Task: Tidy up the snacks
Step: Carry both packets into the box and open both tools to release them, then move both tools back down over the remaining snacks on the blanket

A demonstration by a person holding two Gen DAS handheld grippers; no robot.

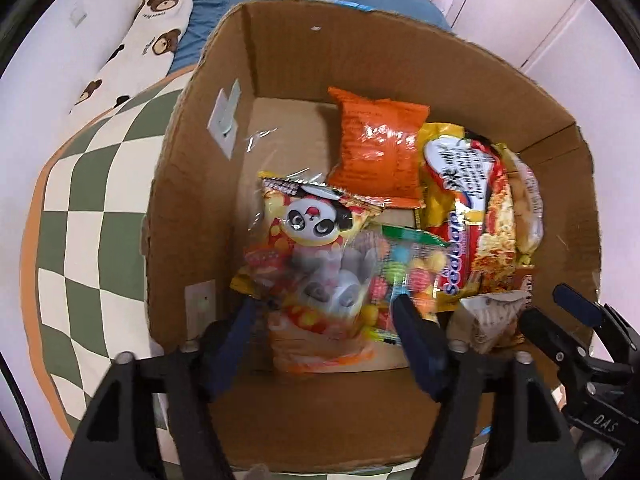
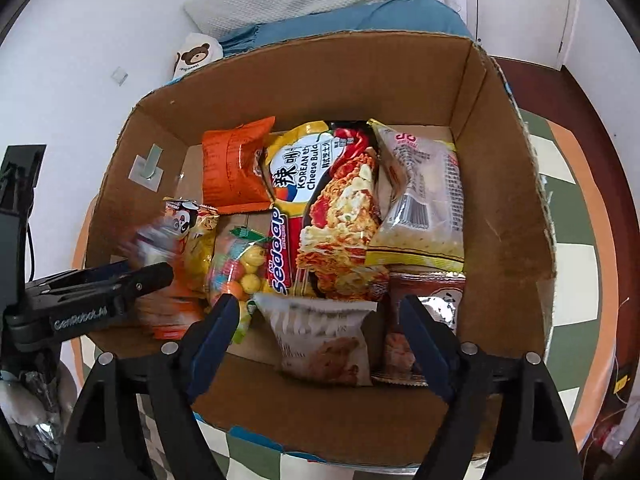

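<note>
A cardboard box (image 1: 352, 60) (image 2: 320, 76) holds several snack packs. My left gripper (image 1: 326, 312) is open above the box's near left; a clear pouch of grey and red sweets (image 1: 328, 280), blurred, lies between its fingers on the panda snack bag (image 1: 312, 216). My right gripper (image 2: 316, 320) is open over the near side, a white cookie pack (image 2: 320, 336) between its fingers without contact. An orange bag (image 2: 234, 168), a Korean cheese noodle pack (image 2: 332, 184), a Sedaap noodle pack (image 2: 280, 248), a candy-ball bag (image 2: 240, 268) and a pale wafer pack (image 2: 424, 200) lie inside.
The box stands on a green-and-white checked cloth (image 1: 88, 208) with an orange rim. Behind are a blue cushion (image 2: 360, 16), a bear-print pillow (image 1: 148, 36) and a white wall. A dark wooden edge (image 2: 600, 160) runs at the right. The box's back left floor (image 1: 284, 132) is bare cardboard.
</note>
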